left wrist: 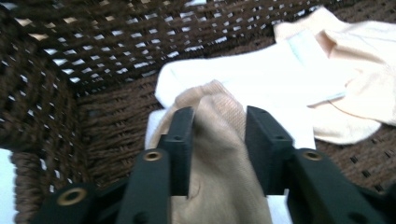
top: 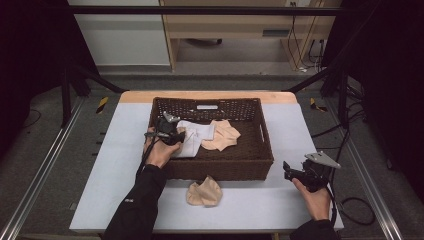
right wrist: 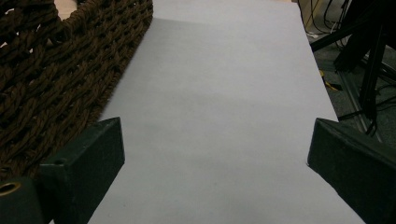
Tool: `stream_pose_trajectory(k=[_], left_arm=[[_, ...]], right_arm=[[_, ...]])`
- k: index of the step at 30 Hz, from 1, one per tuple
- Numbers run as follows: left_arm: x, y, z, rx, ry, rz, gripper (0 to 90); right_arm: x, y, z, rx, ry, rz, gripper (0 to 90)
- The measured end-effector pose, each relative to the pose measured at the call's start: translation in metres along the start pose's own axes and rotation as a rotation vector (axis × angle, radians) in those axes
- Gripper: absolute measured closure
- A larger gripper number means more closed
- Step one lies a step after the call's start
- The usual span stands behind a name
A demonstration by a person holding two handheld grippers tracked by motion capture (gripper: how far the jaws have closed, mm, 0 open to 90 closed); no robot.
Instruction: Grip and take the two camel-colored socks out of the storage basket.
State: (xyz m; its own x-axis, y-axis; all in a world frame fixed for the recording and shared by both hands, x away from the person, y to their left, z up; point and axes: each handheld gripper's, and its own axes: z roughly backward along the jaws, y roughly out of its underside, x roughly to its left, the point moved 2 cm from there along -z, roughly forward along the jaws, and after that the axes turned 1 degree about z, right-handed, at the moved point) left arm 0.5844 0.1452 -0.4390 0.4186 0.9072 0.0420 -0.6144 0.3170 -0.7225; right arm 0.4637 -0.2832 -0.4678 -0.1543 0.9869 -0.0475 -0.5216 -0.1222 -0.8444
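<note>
A tan sock is being gripped between the jaws of the left gripper inside the woven basket, over a white sock. The right gripper is being held wide open above the table. No legible writing is being shown.

In the left gripper view, the tan sock was cut off by the bottom edge, and the white sock was partly hidden behind it. The basket floor beneath them was covered; the basket label was perhaps too small to be read.
</note>
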Motion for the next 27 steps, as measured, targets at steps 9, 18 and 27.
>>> stream_pose_trajectory(k=[9, 18, 27], left_arm=[[-0.001, 0.000, 0.001, 0.011, 0.028, -0.006, 84.1], [0.001, -0.003, 0.012, -0.097, 0.049, -0.009, 85.2], [0.004, -0.010, 0.023, -0.217, 0.112, 0.050, 85.2]], right_arm=[[0.000, 0.000, 0.000, 0.001, 0.000, -0.001, 4.2], [0.000, -0.001, 0.001, -0.003, -0.002, -0.013, 4.3], [-0.002, -0.001, 0.001, -0.010, 0.002, -0.012, 4.3]])
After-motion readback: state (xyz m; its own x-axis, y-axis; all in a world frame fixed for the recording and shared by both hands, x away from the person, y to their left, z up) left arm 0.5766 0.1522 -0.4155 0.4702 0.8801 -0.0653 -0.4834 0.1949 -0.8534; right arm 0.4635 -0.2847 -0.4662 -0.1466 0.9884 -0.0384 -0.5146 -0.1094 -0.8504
